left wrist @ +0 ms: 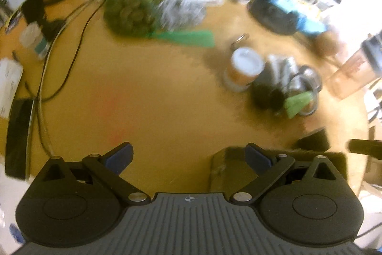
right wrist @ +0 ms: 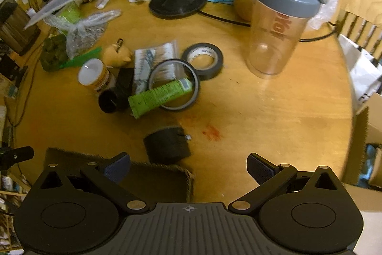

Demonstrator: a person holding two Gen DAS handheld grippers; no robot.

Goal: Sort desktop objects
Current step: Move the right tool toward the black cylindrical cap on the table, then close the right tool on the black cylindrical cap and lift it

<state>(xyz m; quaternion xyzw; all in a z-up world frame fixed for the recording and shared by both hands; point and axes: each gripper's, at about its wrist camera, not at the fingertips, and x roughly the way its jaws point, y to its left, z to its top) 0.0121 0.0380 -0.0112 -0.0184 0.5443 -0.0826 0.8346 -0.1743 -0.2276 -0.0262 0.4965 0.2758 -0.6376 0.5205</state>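
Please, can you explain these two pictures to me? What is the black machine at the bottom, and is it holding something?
Each picture comes from a camera fixed on a hand-held gripper, looking forward along its two fingers. One shows the left gripper, the other the right gripper. Both have their jaws open and hold nothing. Below is a round wooden table with clutter: a green tube, a tape roll, a shaker bottle, a small jar and a black cylinder. The left picture is blurred.

glossy wood table (right wrist: pixel 274 116), clear plastic shaker (right wrist: pixel 274 40), matt cardboard (right wrist: pixel 157 181)

Tube (right wrist: pixel 160 96) lies across ring (right wrist: pixel 173 85), beside tape (right wrist: pixel 203 60).
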